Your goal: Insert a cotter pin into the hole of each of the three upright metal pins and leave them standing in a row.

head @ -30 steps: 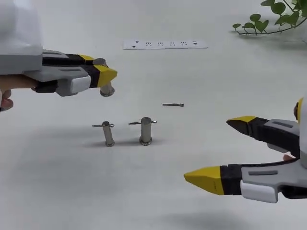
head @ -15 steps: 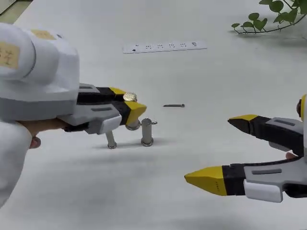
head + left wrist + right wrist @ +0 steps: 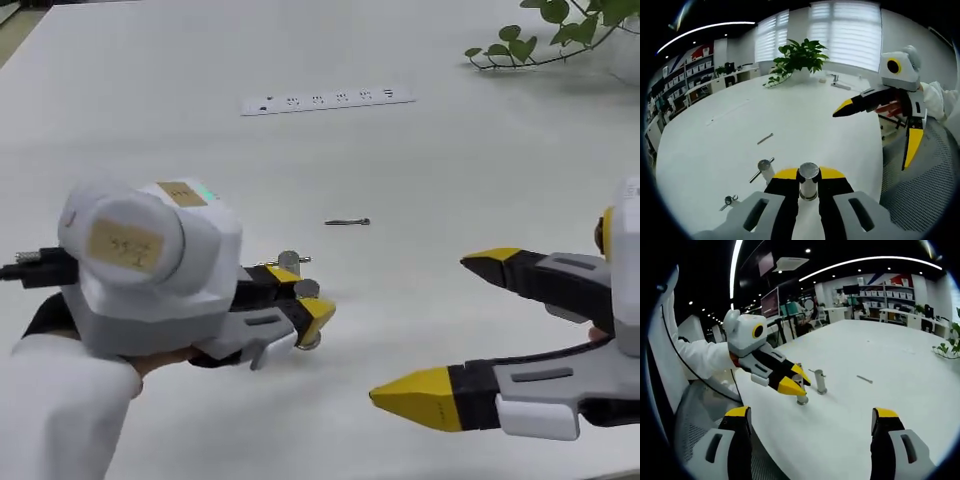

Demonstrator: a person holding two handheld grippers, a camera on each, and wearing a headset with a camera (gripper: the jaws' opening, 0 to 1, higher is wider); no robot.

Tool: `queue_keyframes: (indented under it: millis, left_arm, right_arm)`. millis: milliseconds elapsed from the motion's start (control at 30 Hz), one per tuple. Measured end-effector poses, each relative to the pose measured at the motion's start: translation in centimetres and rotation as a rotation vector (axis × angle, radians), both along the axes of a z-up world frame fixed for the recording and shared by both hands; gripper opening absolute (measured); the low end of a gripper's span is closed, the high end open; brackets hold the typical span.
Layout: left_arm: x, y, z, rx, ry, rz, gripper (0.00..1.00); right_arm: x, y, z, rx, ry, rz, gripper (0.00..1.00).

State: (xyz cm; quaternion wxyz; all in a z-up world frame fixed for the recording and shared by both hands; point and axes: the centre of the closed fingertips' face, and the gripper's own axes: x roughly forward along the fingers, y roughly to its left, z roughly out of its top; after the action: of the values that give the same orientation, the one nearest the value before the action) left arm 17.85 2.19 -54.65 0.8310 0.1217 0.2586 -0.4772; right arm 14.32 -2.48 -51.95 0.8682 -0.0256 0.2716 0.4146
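My left gripper (image 3: 302,292) is shut on a bare metal pin (image 3: 308,341), held upright with its base at or just above the table. In the left gripper view the pin (image 3: 809,186) stands between the shut jaws. Just behind it stands a pin with a cotter pin through it (image 3: 289,262) (image 3: 765,170). A second fitted pin (image 3: 729,200) shows at the lower left of that view. A loose cotter pin (image 3: 347,222) (image 3: 765,138) (image 3: 864,379) lies flat farther back. My right gripper (image 3: 430,330) (image 3: 810,425) is open and empty at the near right.
A white power strip (image 3: 327,100) lies at the back of the white table (image 3: 450,170). A leafy plant (image 3: 530,40) trails in at the far right corner. A mesh chair (image 3: 920,170) stands off the table's edge.
My left gripper has carried the bare pin from the back left toward me, to beside the two fitted pins. The right gripper has stayed open in place.
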Motion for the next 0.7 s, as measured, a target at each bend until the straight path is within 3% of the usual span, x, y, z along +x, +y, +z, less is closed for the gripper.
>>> queue_keyframes:
  millis: [167, 333, 433, 700]
  left_arm:
    - [0.0, -0.5, -0.7, -0.01, 0.008, 0.008, 0.1]
    - [0.2, -0.5, -1.7, 0.018, -0.013, -0.006, 0.1]
    - [0.4, -0.4, -2.2, 0.029, -0.001, 0.002, 0.1]
    - [0.5, -0.6, -2.4, 0.032, -0.014, -0.005, 0.1]
  right_arm:
    - [-0.1, 0.0, 0.0, 0.0, 0.004, 0.002, 0.98]
    - [-0.2, 0.0, -0.3, -0.008, 0.011, 0.007, 0.98]
    - [-0.2, 0.0, -0.3, -0.01, 0.014, 0.01, 0.97]
    - [-0.4, 0.3, -0.6, -0.017, 0.024, 0.023, 0.97]
